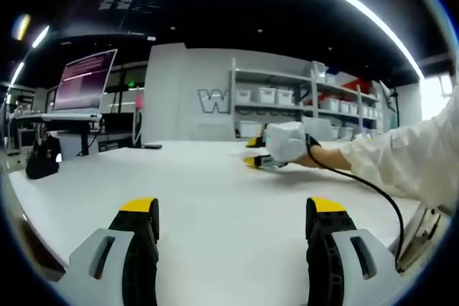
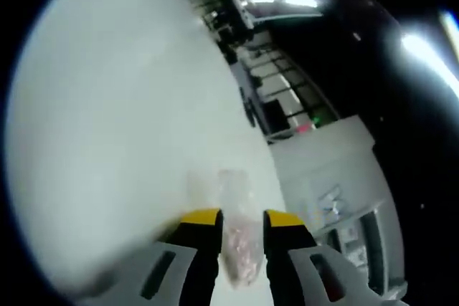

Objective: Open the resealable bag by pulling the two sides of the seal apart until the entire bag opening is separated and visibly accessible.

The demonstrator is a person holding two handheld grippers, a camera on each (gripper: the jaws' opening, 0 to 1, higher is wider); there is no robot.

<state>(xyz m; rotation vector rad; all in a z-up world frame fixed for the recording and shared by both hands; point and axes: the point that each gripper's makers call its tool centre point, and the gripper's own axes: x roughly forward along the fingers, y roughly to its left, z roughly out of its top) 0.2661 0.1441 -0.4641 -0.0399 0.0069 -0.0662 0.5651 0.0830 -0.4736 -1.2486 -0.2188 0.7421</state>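
A clear resealable bag (image 2: 239,238) with pinkish contents lies on the white table (image 2: 122,141). It sits between the jaws of my right gripper (image 2: 242,218), which press against both of its sides. The bag's far end (image 2: 234,185) sticks out past the yellow tips. In the left gripper view, a white-gloved hand (image 1: 287,141) holds the right gripper (image 1: 256,161) low over the table at centre right. My left gripper (image 1: 233,209) stands wide open above the bare table (image 1: 215,184), with nothing between its jaws and well short of the other gripper.
A black cable (image 1: 373,191) runs from the gloved hand along a white sleeve (image 1: 401,163). A monitor (image 1: 84,80) stands on a desk at the left. Shelves with white bins (image 1: 287,98) line the back wall. A dark object (image 1: 41,159) sits by the table's left edge.
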